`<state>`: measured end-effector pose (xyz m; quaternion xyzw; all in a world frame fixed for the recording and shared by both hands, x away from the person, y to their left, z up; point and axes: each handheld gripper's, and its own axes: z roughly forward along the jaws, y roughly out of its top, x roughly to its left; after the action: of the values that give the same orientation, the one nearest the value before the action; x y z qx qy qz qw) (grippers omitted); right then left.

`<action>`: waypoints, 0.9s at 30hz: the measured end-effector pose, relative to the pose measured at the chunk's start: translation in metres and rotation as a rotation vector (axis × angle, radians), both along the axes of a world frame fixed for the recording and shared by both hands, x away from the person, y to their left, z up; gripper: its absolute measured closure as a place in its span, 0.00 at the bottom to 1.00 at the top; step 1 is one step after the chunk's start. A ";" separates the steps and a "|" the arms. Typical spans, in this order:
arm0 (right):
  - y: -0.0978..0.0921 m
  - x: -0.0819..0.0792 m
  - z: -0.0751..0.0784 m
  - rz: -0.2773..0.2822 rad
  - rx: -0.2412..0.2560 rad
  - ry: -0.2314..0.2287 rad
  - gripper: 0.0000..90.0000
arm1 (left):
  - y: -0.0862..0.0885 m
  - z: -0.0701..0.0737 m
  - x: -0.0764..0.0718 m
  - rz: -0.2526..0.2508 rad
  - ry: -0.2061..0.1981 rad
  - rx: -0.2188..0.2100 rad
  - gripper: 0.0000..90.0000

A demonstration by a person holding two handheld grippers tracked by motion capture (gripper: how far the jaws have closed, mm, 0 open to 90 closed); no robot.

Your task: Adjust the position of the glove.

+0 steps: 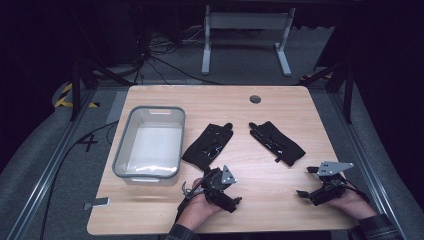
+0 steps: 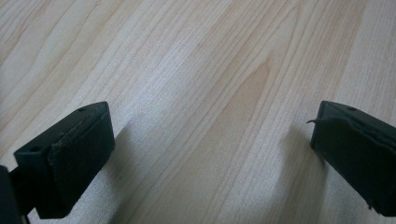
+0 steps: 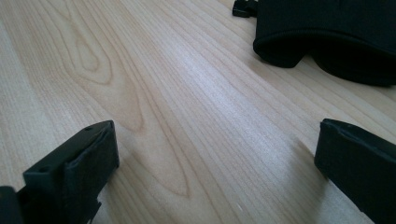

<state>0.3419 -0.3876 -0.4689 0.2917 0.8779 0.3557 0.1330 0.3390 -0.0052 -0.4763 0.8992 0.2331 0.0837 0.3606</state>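
Observation:
Two black gloves lie flat in the middle of the wooden table: one glove beside the bin, the other glove to its right. My left gripper rests near the front edge, just below the first glove. It is open, with bare wood between its fingers. My right gripper sits at the front right, open, its fingers wide apart over bare wood. The cuff of the right-hand glove lies a short way ahead of it, apart from the jaws.
A grey plastic bin stands at the table's left side, holding nothing I can make out. A round cable hole sits near the far edge. Beyond the table are cables and a white desk frame on the floor.

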 end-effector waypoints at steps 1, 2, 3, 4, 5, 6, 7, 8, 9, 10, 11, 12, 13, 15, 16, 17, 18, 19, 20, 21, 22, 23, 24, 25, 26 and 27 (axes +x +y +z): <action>0.000 0.000 0.000 0.000 0.000 0.000 0.00 | 0.000 0.000 0.000 0.000 0.000 0.000 0.00; 0.000 0.000 0.000 0.000 0.000 -0.001 0.00 | 0.000 0.000 0.000 0.000 0.000 0.000 0.00; 0.000 0.000 0.000 0.000 0.000 0.000 0.00 | 0.000 0.000 0.000 0.000 0.000 0.000 0.00; 0.000 0.000 0.000 0.002 0.000 -0.001 0.00 | 0.000 0.000 0.000 0.000 0.000 0.000 0.00; -0.001 0.000 0.000 0.004 -0.001 -0.002 0.01 | 0.000 0.000 0.000 0.000 0.000 0.000 0.00; -0.001 0.000 0.000 0.008 -0.001 0.001 0.01 | 0.000 0.000 0.000 0.000 0.000 0.000 0.00; -0.001 0.000 0.000 0.008 -0.001 0.001 0.01 | 0.000 0.000 0.000 0.000 0.000 0.000 0.00; -0.001 0.000 0.001 0.009 -0.002 0.002 0.03 | 0.000 0.000 0.000 0.000 0.000 0.000 0.00; -0.002 0.000 0.003 0.012 -0.007 0.005 0.08 | 0.000 0.000 0.000 0.000 0.000 0.000 0.00; -0.002 0.000 0.004 0.012 -0.008 0.006 0.14 | 0.000 0.000 0.000 0.001 0.000 -0.001 0.00; -0.003 0.001 0.007 0.002 -0.009 0.009 0.21 | 0.000 0.000 -0.001 0.003 -0.002 -0.002 0.00; -0.003 0.001 0.008 -0.002 -0.008 0.016 0.25 | 0.000 0.000 -0.001 0.003 -0.001 -0.002 0.00; -0.003 0.002 0.010 -0.002 -0.007 0.025 0.34 | 0.000 0.000 -0.001 0.003 -0.001 -0.002 0.00; -0.004 0.002 0.012 -0.003 -0.003 0.021 0.38 | 0.000 0.000 0.000 0.003 -0.001 -0.003 0.00; -0.005 0.002 0.014 -0.010 0.001 0.013 0.43 | 0.000 0.000 0.000 0.003 -0.001 -0.003 0.00; -0.006 0.003 0.017 -0.010 0.010 0.016 0.50 | 0.000 0.000 -0.001 0.003 -0.001 -0.003 0.00; -0.006 0.003 0.019 -0.012 0.018 0.010 0.55 | 0.000 0.000 -0.001 0.004 -0.001 -0.003 0.00; -0.007 0.004 0.021 -0.010 0.022 0.006 0.60 | 0.000 0.000 -0.001 0.004 -0.001 -0.003 0.00; -0.007 0.005 0.023 -0.005 0.028 0.003 0.65 | 0.000 0.000 -0.001 0.003 -0.002 -0.002 0.00; -0.007 0.007 0.026 -0.001 0.033 0.003 0.69 | 0.000 0.000 -0.001 0.003 -0.002 -0.002 0.00; -0.007 0.009 0.027 0.002 0.033 0.006 0.73 | 0.000 0.000 -0.001 0.004 -0.002 -0.002 0.00; -0.006 0.011 0.028 0.007 0.034 0.010 0.77 | 0.000 0.000 -0.001 0.003 -0.003 -0.003 0.00; -0.006 0.013 0.029 0.011 0.032 0.011 0.80 | 0.000 0.000 -0.001 0.003 -0.002 -0.002 0.00; -0.005 0.015 0.031 0.012 0.031 0.009 0.84 | 0.000 0.000 -0.001 0.004 -0.002 -0.003 0.00; -0.004 0.018 0.032 0.012 0.028 0.005 0.89 | 0.000 0.000 -0.001 0.004 -0.002 -0.003 0.00; -0.003 0.021 0.033 0.015 0.028 0.005 0.92 | 0.000 0.000 -0.001 0.003 -0.001 -0.003 0.00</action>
<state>0.3625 -0.3907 -0.4356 0.2879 0.8753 0.3682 0.1241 0.3383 -0.0049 -0.4765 0.8982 0.2344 0.0845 0.3620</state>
